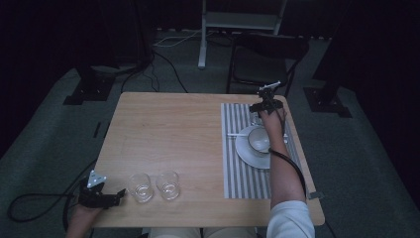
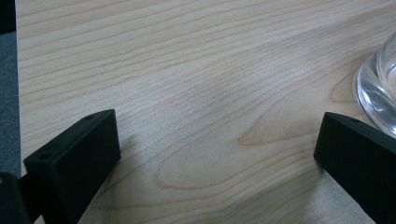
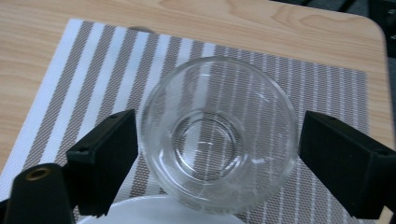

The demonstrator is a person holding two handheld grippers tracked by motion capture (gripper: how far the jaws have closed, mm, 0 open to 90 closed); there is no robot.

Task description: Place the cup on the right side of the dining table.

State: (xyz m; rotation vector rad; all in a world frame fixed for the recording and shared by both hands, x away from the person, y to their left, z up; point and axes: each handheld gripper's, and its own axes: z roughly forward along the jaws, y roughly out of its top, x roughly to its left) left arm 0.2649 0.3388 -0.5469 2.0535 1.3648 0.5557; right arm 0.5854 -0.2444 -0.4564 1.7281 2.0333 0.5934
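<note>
Table (image 1: pixel 163 134): light wood, dim room. A striped mat (image 1: pixel 237 163) covers its right part.

On the mat: a white plate (image 1: pixel 247 151) with a white bowl (image 1: pixel 258 139) on it. A thin white stick-like item (image 1: pixel 236 134) lies left of the plate; too small to identify.

Right gripper (image 1: pixel 262 110): at the far end of the mat, beyond the plate, arm stretched over the plate. In the right gripper view the gripper (image 3: pixel 217 144) has its jaws spread wide, one on each side of a clear glass (image 3: pixel 218 133). The glass stands upright on the mat (image 3: pixel 93 74); the view looks down into it. The left jaw sits very close to the glass wall; contact cannot be confirmed. The right jaw stands apart from it with a visible gap. The plate rim (image 3: pixel 154 212) shows at the bottom edge, just beside the glass.

Left gripper (image 1: pixel 101 196): at the near left corner of the table, low over the wood. In the left gripper view the gripper (image 2: pixel 217 154) is wide open with bare table (image 2: pixel 187 70) between the jaws. A glass base (image 2: pixel 378 88) shows just beyond the right jaw.

Two more glasses stand near the front edge, side by side: near glass (image 1: pixel 140 187) just right of the left gripper, second glass (image 1: pixel 168 185) beside it. Both upright.

Behind the table: a dark chair (image 1: pixel 265 59).
</note>
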